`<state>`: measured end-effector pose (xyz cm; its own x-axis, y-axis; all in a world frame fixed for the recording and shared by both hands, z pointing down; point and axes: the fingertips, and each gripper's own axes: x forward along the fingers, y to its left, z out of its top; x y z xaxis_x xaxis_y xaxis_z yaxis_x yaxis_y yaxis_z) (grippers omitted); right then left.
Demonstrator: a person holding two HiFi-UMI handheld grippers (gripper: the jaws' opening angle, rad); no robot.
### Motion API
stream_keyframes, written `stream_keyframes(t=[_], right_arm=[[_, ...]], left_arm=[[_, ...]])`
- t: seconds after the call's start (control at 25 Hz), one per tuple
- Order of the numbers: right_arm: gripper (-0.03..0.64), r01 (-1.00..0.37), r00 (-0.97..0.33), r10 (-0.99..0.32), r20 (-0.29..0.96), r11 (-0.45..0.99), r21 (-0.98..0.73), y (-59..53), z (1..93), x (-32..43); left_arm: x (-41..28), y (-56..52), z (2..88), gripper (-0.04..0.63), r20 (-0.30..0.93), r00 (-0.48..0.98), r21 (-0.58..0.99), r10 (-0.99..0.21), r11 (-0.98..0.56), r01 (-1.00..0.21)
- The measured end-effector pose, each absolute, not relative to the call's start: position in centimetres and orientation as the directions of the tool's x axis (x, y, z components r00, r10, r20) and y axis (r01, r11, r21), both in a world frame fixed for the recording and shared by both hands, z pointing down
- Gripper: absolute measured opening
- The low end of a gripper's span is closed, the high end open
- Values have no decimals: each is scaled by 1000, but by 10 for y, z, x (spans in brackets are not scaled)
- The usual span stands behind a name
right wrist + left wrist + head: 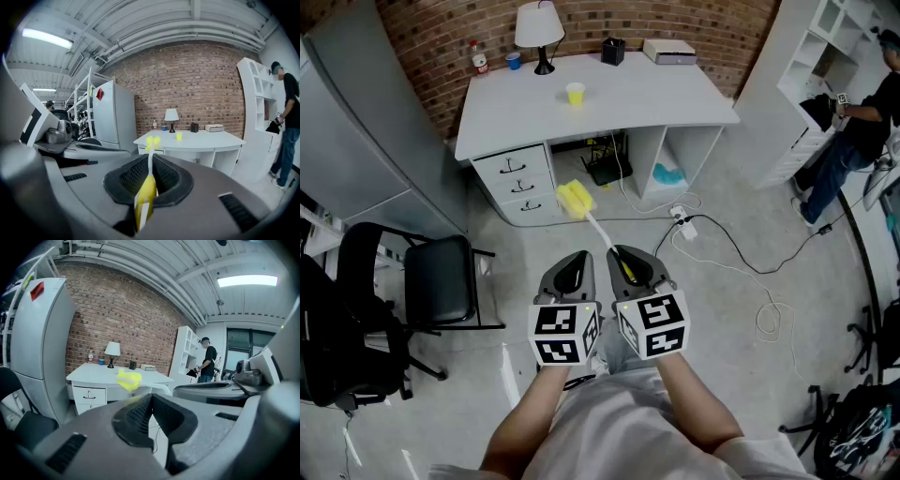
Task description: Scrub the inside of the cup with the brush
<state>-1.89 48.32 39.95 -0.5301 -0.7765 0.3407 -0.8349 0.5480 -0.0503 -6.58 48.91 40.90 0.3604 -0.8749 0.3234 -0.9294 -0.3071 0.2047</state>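
Above the floor [741, 319], right tongs [150, 158] clamp the brush [146, 190], handle partly hidden; left tongs [151, 398] meet, empty.

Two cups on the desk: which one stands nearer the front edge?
The yellow cup, standing alone near the middle of the desk. The blue cup sits at the back, between the bottle and the lamp.

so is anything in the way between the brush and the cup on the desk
Nothing visible is. The right gripper holds the brush out toward the desk. The yellow cup stands by itself mid-desktop, and the lamp is farther back.
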Motion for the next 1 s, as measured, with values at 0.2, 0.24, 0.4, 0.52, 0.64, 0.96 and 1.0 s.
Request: stream_keyframes(t=[0.2,0.24,0.4,0.52,0.64,0.96,1.0], right_arm=[[25,-832,-534,-769,351,553,-56,475,404,-26],[26,-832,-534,-768,355,552,-58,473,405,-27],[26,-832,-535,-767,355,552,-63,459,408,-31],[25,-832,-535,-769,350,551,-60,445,409,-33],[26,-833,-534,-769,352,550,-61,428,410,-32],[26,-842,-524,-782,337,536,-66,358,420,-19],[26,-842,-525,-783,335,535,-70,346,422,-18]], left_arm=[[-73,480,411,8,327,354,206,-876,-300,-932],[-74,478,412,8,328,353,205,-876,-298,-932],[-78,464,416,8,335,353,203,-874,-299,-933],[-79,449,419,8,336,357,203,-871,-304,-931],[-78,432,420,8,338,364,203,-868,-310,-929],[-66,361,428,8,338,370,182,-865,-325,-928],[-66,350,430,8,341,366,175,-866,-324,-930]])
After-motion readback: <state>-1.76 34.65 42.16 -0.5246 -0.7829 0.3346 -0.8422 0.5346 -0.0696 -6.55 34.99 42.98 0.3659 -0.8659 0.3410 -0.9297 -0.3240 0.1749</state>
